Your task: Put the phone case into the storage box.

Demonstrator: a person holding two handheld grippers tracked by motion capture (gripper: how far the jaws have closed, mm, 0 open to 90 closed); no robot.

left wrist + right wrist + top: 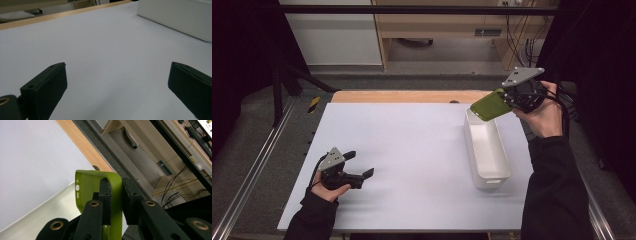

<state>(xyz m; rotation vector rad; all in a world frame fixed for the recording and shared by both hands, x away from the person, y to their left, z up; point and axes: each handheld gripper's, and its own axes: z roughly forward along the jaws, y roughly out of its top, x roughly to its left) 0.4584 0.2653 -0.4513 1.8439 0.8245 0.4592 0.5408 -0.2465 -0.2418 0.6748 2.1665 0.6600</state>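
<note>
Fingers (116,202) pinch green phone case (490,105), long axis tilted toward white bin (492,172).

Right hand-held gripper (115,202): jaws clamped on one side wall of a green phone case (86,192), pads pressed on both faces. Case held above the white bin (37,222). White desk (32,157) beyond, wooden edge at far side.

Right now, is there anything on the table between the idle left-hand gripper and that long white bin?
No. In the high view, bare white tabletop separates the left gripper from the white bin; the left gripper view shows the same.
</note>
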